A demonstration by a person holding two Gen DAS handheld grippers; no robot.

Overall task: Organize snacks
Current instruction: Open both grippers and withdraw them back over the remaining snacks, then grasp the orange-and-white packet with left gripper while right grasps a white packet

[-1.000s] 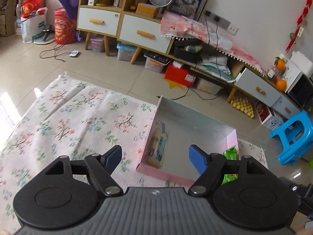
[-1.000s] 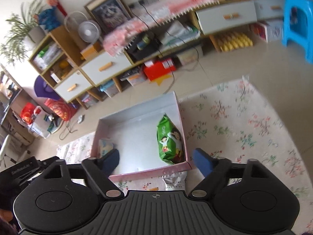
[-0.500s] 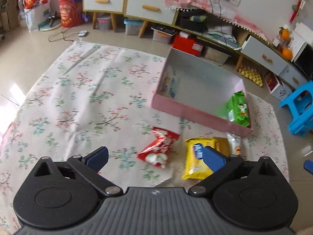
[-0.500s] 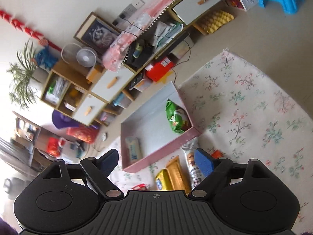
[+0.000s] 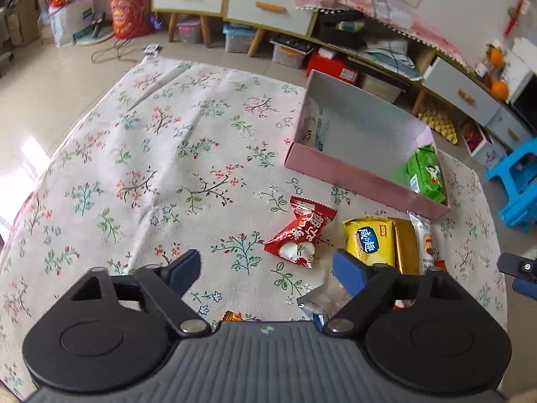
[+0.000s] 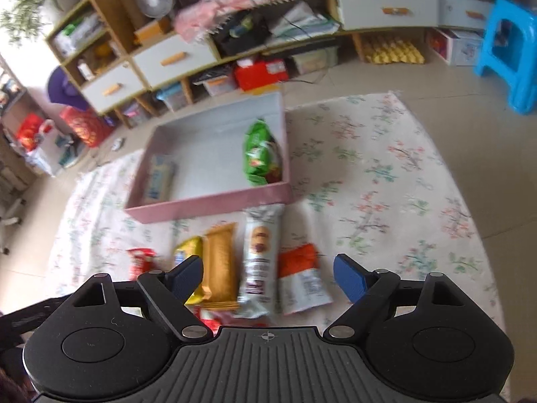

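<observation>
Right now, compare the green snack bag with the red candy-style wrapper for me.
The green snack bag lies inside the pink box, against its right wall; the red candy-style wrapper lies outside, on the flowered cloth in front of the box. The green bag is a flat pillow pack; the red wrapper has twisted ends. Both are sealed, and neither hand-held gripper holds them.

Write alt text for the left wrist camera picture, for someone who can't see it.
The open left gripper hovers empty over a floral cloth, with a red candy bag and a yellow snack pack lying just ahead. Beyond them a pink box holds a green packet and a pale packet.
</observation>
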